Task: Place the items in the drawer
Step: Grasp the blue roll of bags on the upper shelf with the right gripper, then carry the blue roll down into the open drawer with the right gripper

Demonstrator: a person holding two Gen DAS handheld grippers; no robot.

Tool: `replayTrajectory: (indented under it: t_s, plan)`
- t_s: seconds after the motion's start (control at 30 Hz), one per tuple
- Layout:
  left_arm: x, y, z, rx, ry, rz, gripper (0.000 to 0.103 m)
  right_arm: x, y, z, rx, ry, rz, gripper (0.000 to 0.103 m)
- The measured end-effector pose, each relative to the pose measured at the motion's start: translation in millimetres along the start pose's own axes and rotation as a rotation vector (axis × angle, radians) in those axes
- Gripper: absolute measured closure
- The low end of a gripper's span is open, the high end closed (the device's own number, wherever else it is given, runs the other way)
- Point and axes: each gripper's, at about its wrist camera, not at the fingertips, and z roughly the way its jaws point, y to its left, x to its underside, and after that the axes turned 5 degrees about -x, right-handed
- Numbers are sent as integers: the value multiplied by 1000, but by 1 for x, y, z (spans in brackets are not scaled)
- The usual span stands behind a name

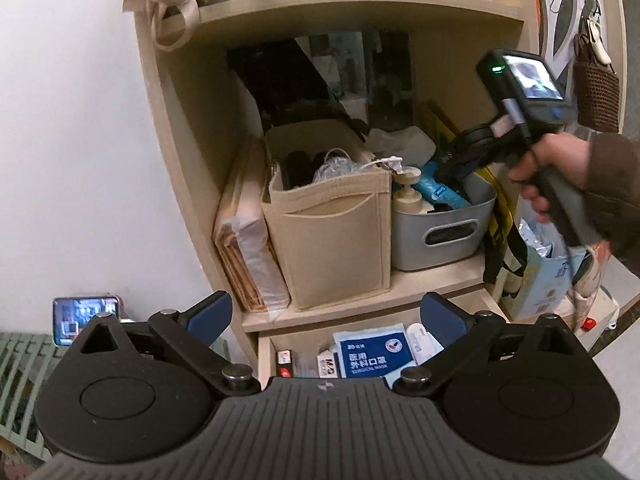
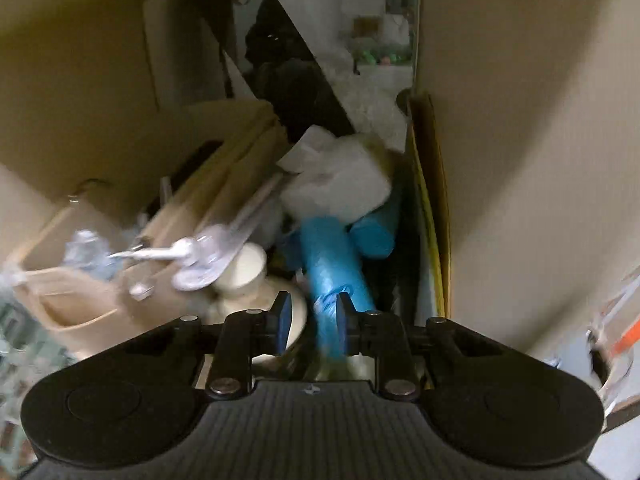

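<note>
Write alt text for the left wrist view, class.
The open left tool hovers empty above an open drawer holding a blue mask packet. On the shelf above stand a beige fabric bin and a grey tub, into which the right tool reaches.

A blue-and-white packet in the drawer reads "医用外科口罩 SURGICAL MASK".

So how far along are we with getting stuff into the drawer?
Done: the open drawer already holds a mask pack and small boxes. In hand: nothing yet; the right gripper reaches into the grey bin, jaws around a blue roll, grip unclear. The left gripper is open and empty. Left: lifting the roll and placing it.
</note>
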Motion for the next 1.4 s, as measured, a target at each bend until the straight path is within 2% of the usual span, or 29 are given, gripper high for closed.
replayTrajectory:
  t_s: [0.07, 0.1, 0.33, 0.4, 0.57, 0.7, 0.87, 1.07, 1.17, 1.27, 1.4]
  plan:
    - [3, -2, 2, 3, 18, 8, 2, -4, 3, 12, 38, 7, -45, 54]
    - [5, -3, 4, 5, 26, 11, 2, -4, 3, 19, 48, 22, -56, 53]
    - [7, -2, 9, -2, 44, 0, 2, 8, -1, 54, 104, 100, -54, 53]
    - [8, -2, 12, -5, 56, -2, 2, 12, -3, 63, 105, 119, -46, 56]
    - [10, -3, 15, 2, 74, -5, 2, 15, 0, 58, 112, 93, -50, 59]
    - [12, -5, 15, 7, 79, 0, 2, 16, 5, 35, 127, 5, -40, 61]
    - [15, -8, 12, 15, 77, 5, 2, 16, 8, -11, 83, -120, -15, 61]
    - [23, -1, 8, -34, 67, -15, 2, 28, 17, -76, 31, -234, -10, 62]
    - [27, 5, 12, -43, 97, -40, 2, 41, 20, -109, 0, -286, 8, 62]
    - [31, 10, 15, -49, 130, -51, 2, 60, 27, -138, -37, -310, 13, 62]
    - [37, 11, 18, -63, 150, -45, 2, 90, 37, -160, -101, -275, 24, 62]
